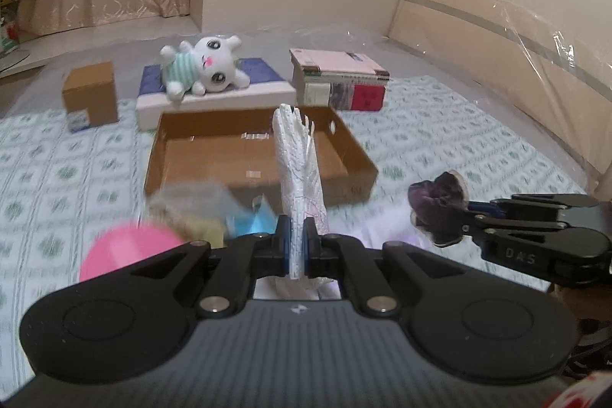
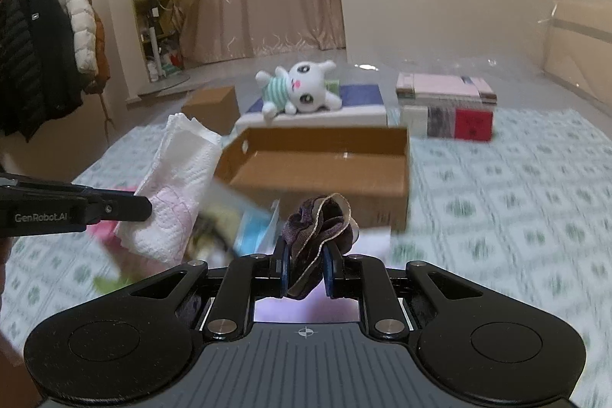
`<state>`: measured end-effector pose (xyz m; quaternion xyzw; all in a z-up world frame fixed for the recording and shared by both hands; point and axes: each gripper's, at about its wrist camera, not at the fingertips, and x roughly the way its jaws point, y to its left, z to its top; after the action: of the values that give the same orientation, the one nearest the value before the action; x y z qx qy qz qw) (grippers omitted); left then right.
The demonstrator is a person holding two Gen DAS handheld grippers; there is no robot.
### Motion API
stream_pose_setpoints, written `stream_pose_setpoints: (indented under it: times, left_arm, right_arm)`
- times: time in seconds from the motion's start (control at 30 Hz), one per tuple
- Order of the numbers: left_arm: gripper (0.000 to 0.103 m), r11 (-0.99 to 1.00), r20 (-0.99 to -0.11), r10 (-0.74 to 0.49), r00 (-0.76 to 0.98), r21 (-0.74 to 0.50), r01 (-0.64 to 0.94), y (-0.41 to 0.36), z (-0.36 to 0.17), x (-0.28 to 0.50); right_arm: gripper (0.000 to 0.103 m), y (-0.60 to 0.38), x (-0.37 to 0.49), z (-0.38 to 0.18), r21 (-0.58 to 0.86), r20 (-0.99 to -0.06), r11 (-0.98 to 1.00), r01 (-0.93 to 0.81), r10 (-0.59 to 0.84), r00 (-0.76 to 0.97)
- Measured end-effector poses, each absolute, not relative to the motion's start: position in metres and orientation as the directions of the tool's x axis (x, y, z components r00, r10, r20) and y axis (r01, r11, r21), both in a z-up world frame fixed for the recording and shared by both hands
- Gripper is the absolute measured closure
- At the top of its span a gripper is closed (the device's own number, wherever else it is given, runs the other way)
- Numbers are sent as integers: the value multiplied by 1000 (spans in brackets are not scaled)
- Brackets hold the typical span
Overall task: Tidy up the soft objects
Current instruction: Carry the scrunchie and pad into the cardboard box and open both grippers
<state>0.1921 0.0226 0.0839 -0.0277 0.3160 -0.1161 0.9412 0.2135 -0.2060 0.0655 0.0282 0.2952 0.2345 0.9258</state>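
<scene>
The left tongs point(image 1: 297, 244) pinch a folded wad of embossed white paper towel point(image 1: 300, 171), held upright before the shallow open cardboard box point(image 1: 346, 140). The right tongs point(image 2: 306, 268) grip a crumpled dark purple scrunchie point(image 2: 319, 220) near that box point(image 2: 397, 155) above the patterned bedsheet point(image 2: 497, 217).

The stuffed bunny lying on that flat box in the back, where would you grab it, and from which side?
Probably the striped belly of the stuffed bunny, from above. It lies on its side on the flat box, so the torso is the narrowest soft part fingers could close across; the head looks too round and wide. Both grippers are full now: the left gripper holds tissue, the right gripper dark cloth.
</scene>
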Motion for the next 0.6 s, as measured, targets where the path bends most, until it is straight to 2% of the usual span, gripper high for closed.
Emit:
stream_pose_setpoints:
  times: [0.2,0.4,0.6]
  left_arm:
    - [98,970,-624,-237,745,-111,215,26,95,287]
    - [98,976,-680,-212,702,-109,189,37,77,361]
    - [98,976,-739,-211,639,-129,173,48,52,403]
  right_arm:
    - [86,-192,307,70,219,-563,876,-429,472,678]
    - [86,-173,381,57,235,-609,876,-421,470,638]
    - [86,-164,427,30,252,-661,885,-392,453,598]
